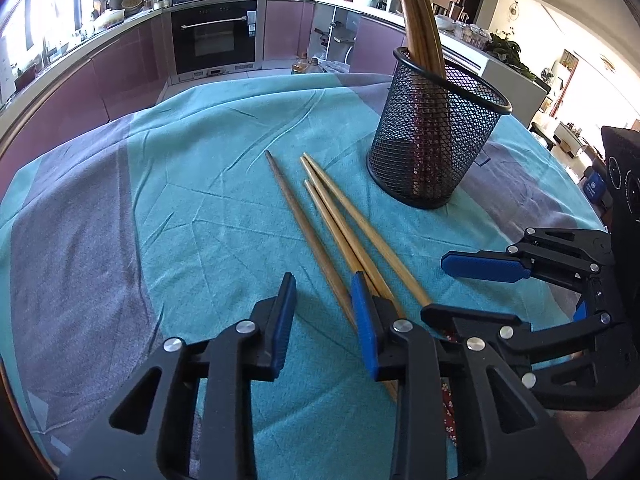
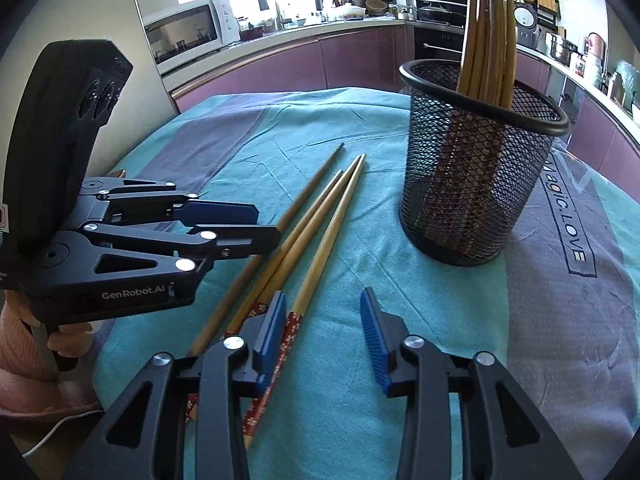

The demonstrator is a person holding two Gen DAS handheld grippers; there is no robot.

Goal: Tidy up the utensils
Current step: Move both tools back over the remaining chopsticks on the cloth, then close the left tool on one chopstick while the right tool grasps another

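Several wooden chopsticks [image 1: 338,218] [image 2: 326,240] lie side by side on a teal and grey cloth [image 1: 200,200] [image 2: 380,320]. One of them is a darker chopstick [image 1: 302,220]. A black mesh cup [image 1: 432,140] [image 2: 472,184] stands upright behind them and holds more chopsticks [image 1: 420,20] [image 2: 488,40]. My left gripper [image 1: 322,292] [image 2: 266,226] is open over the near ends, its right pad beside the darker chopstick. My right gripper [image 2: 323,300] [image 1: 434,286] is open too. A red-patterned handle [image 2: 294,322] lies between its pads, close to the left one.
The two grippers sit close together over the same chopstick ends. A hand [image 2: 68,332] in a pink sleeve holds the left gripper's handle. Kitchen counters, an oven [image 1: 214,36] and a microwave [image 2: 188,30] stand beyond the table's far edge.
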